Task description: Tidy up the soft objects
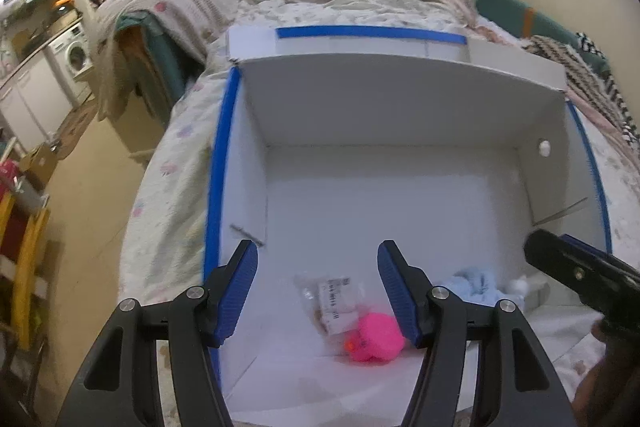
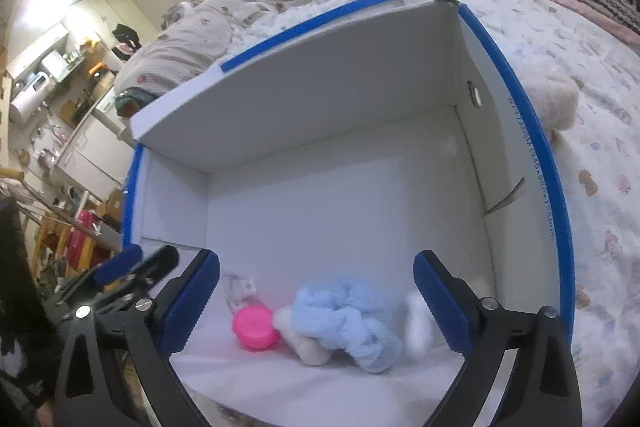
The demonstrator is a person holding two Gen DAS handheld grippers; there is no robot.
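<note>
Hovering over an open white box (image 1: 400, 115) that sits on a bed (image 2: 580, 75), both hand-held grippers point down into it with nothing between their blue pads. The left gripper (image 1: 318, 291) has its jaws partly apart and empty; below and beyond them lie a pink rubber duck (image 1: 376, 343) and a small clear packet (image 1: 332, 303) on the box floor. The right gripper (image 2: 316, 301) stands spread wide, also empty; under its jaws rests a light blue soft bundle (image 2: 344, 319), touching a white plush piece (image 2: 308, 347) and just beside the duck.

These items look already dropped in, so the step in hand seems to be a release, with both tools clear of the contents. One more soft thing, a pale pink fluffy object (image 2: 556, 99), lies on the bedspread just outside the box's blue-edged right wall. Fetching it would likely mean lifting the right gripper over that wall and closing gently around the fluff.
</note>
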